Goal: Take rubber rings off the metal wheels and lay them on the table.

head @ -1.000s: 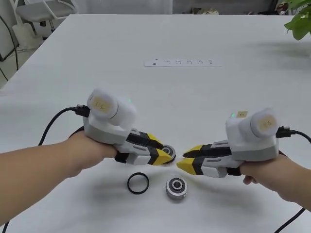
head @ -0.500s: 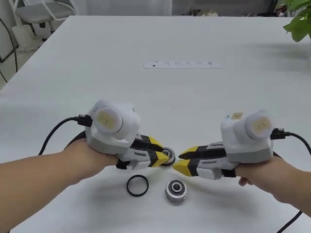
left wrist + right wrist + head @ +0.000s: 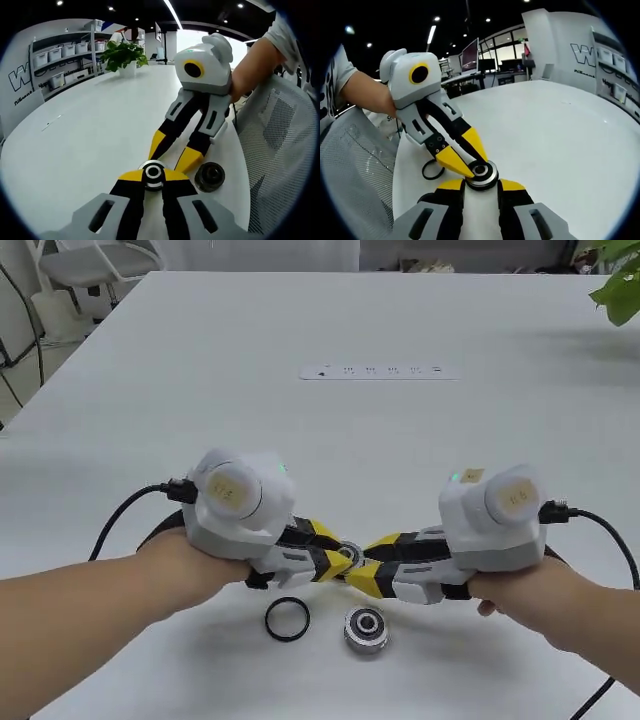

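Tabletop (image 3: 300, 440): left tongs (image 3: 335, 565) and right tongs (image 3: 362, 576) half-hide wheel (image 3: 347, 554).

- Table (image 3: 200, 390): white, flat top.
- Power strip (image 3: 380, 371): white. It lies flat on the table toward the far side, long axis left to right.
- Plant (image 3: 122, 54): green leaves in a white pot. It stands on the table at the far end.
- Chair (image 3: 95, 262): pale, beyond the far left table corner.
- Shelves (image 3: 65, 70): along the wall, holding white bins.
- Mesh seat back (image 3: 355, 165): grey, just beside the table edge.
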